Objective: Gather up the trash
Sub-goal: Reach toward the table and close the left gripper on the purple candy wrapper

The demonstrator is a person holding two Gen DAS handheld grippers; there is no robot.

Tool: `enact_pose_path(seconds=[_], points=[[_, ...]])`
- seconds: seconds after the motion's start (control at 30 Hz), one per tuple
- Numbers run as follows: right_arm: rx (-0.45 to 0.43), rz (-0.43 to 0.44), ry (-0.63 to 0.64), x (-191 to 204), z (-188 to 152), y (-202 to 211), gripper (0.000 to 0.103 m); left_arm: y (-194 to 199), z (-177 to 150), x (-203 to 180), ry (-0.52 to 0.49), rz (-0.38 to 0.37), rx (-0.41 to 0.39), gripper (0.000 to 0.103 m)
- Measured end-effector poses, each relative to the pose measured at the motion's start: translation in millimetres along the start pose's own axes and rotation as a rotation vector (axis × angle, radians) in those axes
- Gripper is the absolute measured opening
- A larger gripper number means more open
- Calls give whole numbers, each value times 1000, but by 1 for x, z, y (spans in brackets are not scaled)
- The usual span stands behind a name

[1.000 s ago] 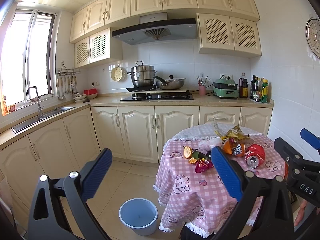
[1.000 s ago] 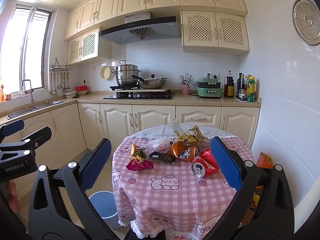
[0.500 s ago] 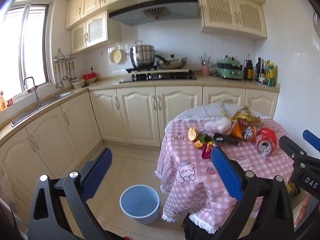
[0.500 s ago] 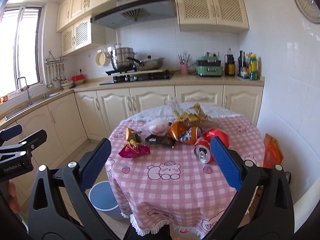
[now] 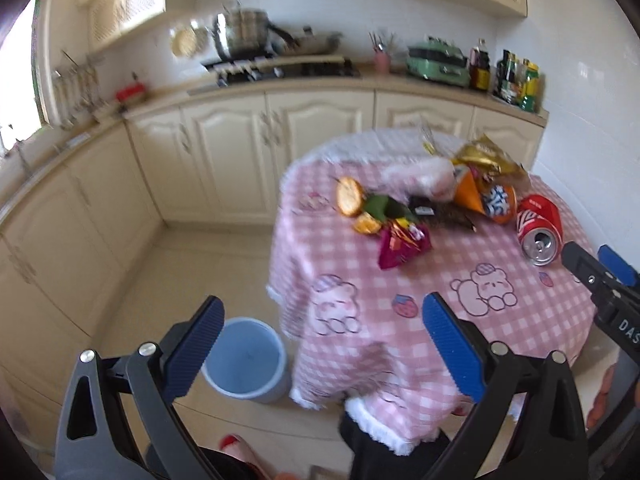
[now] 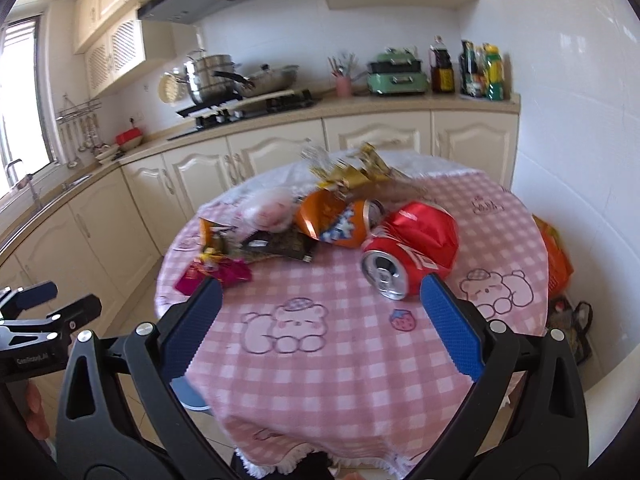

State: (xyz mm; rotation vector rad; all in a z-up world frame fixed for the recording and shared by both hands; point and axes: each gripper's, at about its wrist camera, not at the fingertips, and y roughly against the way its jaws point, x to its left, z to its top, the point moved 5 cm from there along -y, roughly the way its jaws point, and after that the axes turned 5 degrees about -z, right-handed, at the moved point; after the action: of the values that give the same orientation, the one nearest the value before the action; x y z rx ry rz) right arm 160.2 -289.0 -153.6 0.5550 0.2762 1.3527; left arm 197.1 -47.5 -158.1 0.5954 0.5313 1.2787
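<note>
A round table with a pink checked cloth [image 5: 500,320] [image 6: 340,360] carries a heap of trash. A crushed red can [image 5: 539,229] [image 6: 410,256] lies on its side, opening toward me. Beside it are an orange can [image 6: 352,226], an orange snack bag [image 5: 486,198], a gold wrapper [image 6: 356,172], a magenta wrapper [image 5: 402,245] [image 6: 218,274], a dark wrapper [image 6: 280,246] and orange peel [image 5: 349,196]. A blue bin [image 5: 248,360] stands on the floor left of the table. My left gripper [image 5: 320,348] is open above the table's left edge. My right gripper [image 6: 318,324] is open just short of the red can.
Cream cabinets and a counter [image 6: 280,116] run along the back and left walls, with pots on a hob [image 5: 280,68] and bottles [image 6: 480,72] at the right. An orange bag [image 6: 556,256] sits on the floor by the right wall. Bare tile floor [image 5: 192,272] lies left of the table.
Both grippers have moved forward and tilted down toward the table; the trash looks much closer and larger. Both stay open and hold nothing.
</note>
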Motion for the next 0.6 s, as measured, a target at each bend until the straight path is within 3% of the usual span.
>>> enact_pose_path(seconds=[0.13, 0.27, 0.43, 0.6], points=[[40, -25, -23, -15, -3, -21, 97, -32, 5, -4, 16, -59, 49, 97], [59, -52, -37, -26, -6, -36, 97, -63, 12, -17, 15, -164, 103, 97], [87, -79, -65, -43, -7, -53, 97, -105, 21, -34, -3, -209, 158, 97], [99, -96, -79, -55, -6, -63, 97, -126, 34, -51, -30, -230, 146, 96]])
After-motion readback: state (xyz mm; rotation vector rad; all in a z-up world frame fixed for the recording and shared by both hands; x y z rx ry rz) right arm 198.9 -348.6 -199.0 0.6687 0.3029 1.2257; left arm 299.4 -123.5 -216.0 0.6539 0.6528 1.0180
